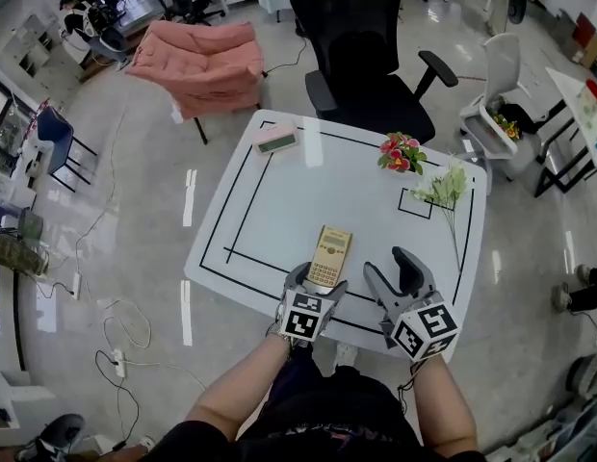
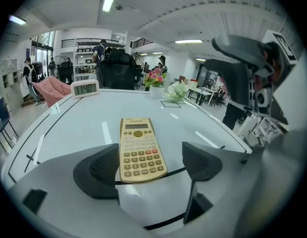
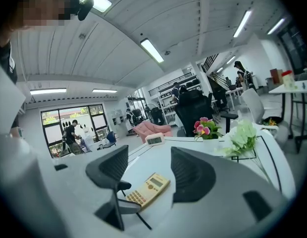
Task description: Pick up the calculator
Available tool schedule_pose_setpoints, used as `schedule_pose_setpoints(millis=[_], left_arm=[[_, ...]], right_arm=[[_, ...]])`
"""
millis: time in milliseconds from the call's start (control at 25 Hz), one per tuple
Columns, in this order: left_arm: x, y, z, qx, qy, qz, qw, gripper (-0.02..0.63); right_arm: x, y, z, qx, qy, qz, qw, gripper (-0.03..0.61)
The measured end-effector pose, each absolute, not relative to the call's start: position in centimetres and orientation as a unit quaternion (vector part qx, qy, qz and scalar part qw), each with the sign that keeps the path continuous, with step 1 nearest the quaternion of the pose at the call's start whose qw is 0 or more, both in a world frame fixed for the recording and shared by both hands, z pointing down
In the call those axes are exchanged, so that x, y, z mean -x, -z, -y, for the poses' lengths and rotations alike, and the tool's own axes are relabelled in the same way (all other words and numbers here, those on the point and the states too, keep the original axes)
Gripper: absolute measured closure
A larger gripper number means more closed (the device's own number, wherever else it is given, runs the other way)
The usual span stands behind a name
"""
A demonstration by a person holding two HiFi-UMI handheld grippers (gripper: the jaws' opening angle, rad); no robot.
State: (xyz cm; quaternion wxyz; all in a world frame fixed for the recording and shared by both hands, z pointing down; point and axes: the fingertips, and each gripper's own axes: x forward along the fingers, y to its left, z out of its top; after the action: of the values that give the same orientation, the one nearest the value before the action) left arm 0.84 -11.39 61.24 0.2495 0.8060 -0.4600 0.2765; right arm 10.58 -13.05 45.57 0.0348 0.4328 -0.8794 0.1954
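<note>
Calculator (image 1: pixel 329 255) is laid flat on the white table (image 1: pixel 279 200), lower centre of the head view. Its long axis is lined up with the left gripper (image 1: pixel 318 279), presumably so it can be pinched across its width. Left jaws are spread wide and its near end is bracketed, pads not pressing, so nothing is held yet. Right gripper (image 1: pixel 392 272) is held just to the right, jaws apart, empty, likely out of the way. Only container: small pot (image 3: pixel 210 142) with pink flowers (image 1: pixel 402 152), upper right. White sprig (image 1: pixel 443 189) is laid loose.

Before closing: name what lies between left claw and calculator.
Nothing: the left gripper view shows the calculator on the table, its near end inside the open left claw.
</note>
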Motion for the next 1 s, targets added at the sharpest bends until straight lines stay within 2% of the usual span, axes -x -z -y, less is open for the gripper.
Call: schedule_pose_setpoints(millis=[360, 1000], left_arm=[[-0.6, -64.5, 12.8, -0.803, -0.308, 0.44, 0.258, 0.224], [-0.4, -65.0, 13.3, -0.801, -0.316, 0.435, 0.264, 0.238]], right_arm=[[-10.4, -47.6, 13.7, -0.465, -0.223, 0.856, 0.04, 0.318], [-9.3, -51.8, 14.8, -0.477, -0.287, 0.829, 0.045, 0.318]])
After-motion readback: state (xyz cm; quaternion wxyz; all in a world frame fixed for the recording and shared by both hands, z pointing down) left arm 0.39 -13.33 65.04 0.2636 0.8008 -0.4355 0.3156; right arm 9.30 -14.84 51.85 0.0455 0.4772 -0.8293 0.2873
